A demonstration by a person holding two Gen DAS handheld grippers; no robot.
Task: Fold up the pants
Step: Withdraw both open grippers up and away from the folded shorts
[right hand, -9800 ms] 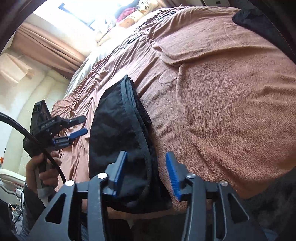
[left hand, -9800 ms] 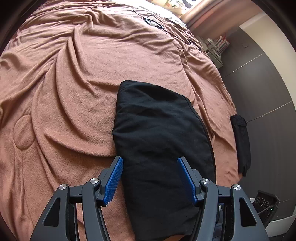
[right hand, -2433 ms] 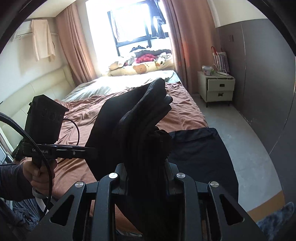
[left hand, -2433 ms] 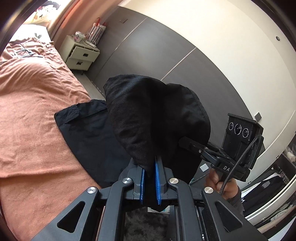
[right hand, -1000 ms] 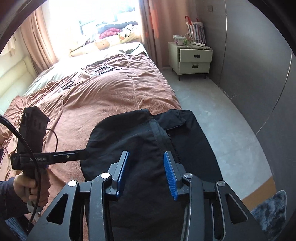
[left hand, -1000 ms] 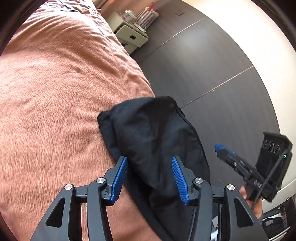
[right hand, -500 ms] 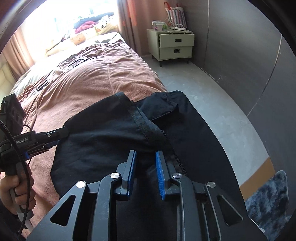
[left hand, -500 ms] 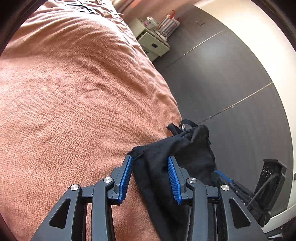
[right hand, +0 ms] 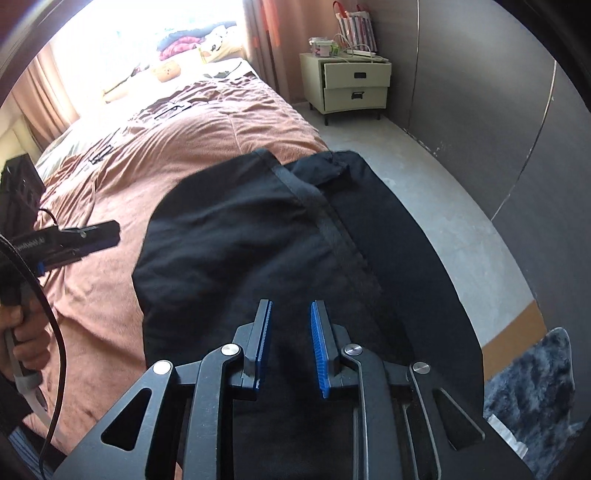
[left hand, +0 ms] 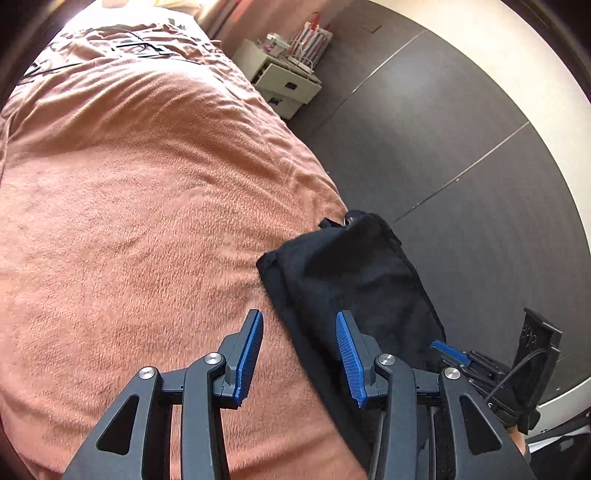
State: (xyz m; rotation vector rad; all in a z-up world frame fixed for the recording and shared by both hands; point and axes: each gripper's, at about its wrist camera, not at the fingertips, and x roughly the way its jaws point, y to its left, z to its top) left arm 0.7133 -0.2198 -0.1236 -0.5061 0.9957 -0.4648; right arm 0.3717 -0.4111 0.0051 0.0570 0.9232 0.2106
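Your pants (right hand: 258,236) are lying folded at the bed's (left hand: 129,221) right edge, draping toward the floor (right hand: 424,162). Your left gripper (left hand: 299,354) is hovering wide open, gripping nothing, with bare blanket spreading leftward. Your right gripper (right hand: 290,347) is hanging partly open over the cloth, empty. Only the right view is showing the nightstand's (right hand: 347,83) top drawer ajar, contents hidden.

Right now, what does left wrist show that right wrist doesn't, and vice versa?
Left wrist only: the left hand-held gripper, open, straddling the near edge of the folded black pants.

Right wrist only: the right hand-held gripper, open over the pants, the bright window, and a grey rug on the floor.

Both: the pants at the edge of the brown blanket, the nightstand, and the dark wall panels.
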